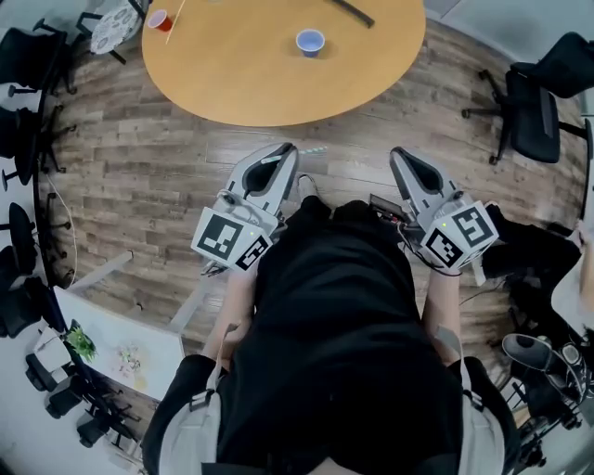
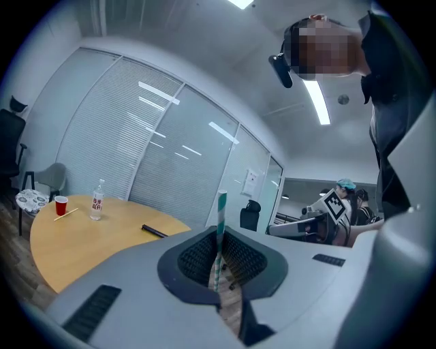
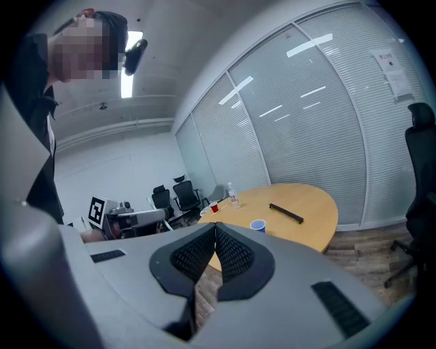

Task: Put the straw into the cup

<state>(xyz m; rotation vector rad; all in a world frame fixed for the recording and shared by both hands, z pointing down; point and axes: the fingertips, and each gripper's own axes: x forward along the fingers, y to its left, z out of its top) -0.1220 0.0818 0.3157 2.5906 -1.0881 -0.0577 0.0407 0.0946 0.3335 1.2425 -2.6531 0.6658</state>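
Your left gripper (image 2: 219, 262) pinched the striped straw (image 2: 221, 218), upright between its jaws | your right gripper (image 3: 215, 238) had jaws together, empty | blue cup (image 1: 310, 42) stood on the round table (image 1: 241, 88), well apart from both.

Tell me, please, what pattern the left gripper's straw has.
Green and white stripes; the straw shows best in the left gripper view.

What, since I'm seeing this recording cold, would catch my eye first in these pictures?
A green-and-white striped straw stands upright, pinched in the jaws of the left gripper, close in front of the person. Ahead lies a round wooden table with a blue cup standing open on it and a red cup further left in the head view. The right gripper is alongside, its jaws together on nothing.
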